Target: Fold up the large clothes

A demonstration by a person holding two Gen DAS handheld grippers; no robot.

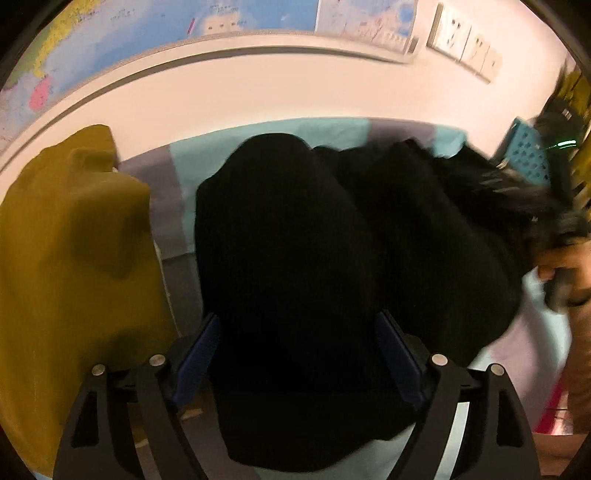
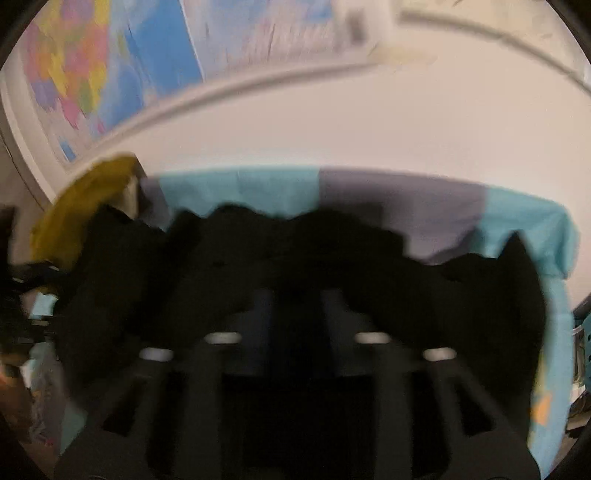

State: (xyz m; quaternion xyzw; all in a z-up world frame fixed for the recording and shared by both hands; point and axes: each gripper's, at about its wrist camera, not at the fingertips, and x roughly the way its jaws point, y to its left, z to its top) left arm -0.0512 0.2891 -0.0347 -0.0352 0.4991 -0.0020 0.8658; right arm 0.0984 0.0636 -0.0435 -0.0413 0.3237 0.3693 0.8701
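Wall: maps [image 1: 177, 22], switch plates [image 1: 465, 44].
Cover: teal-and-lilac sheet [image 2: 402, 199].
Right edge: blue perforated basket [image 1: 528, 155].

Left gripper [image 1: 295, 332] angled steeply down, jaws spread wide, blue pads [image 1: 201, 350] clear on both sides. Right gripper [image 2: 295, 306] pitched shallower, heavily blurred; jaws look part open, grip can't be confirmed. Person's hand [image 1: 565, 266] at far right edge.

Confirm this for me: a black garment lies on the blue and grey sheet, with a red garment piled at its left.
Not quite: the garment piled at the left is mustard yellow, not red, as the left wrist view shows. The black garment does lie on the blue and grey sheet.
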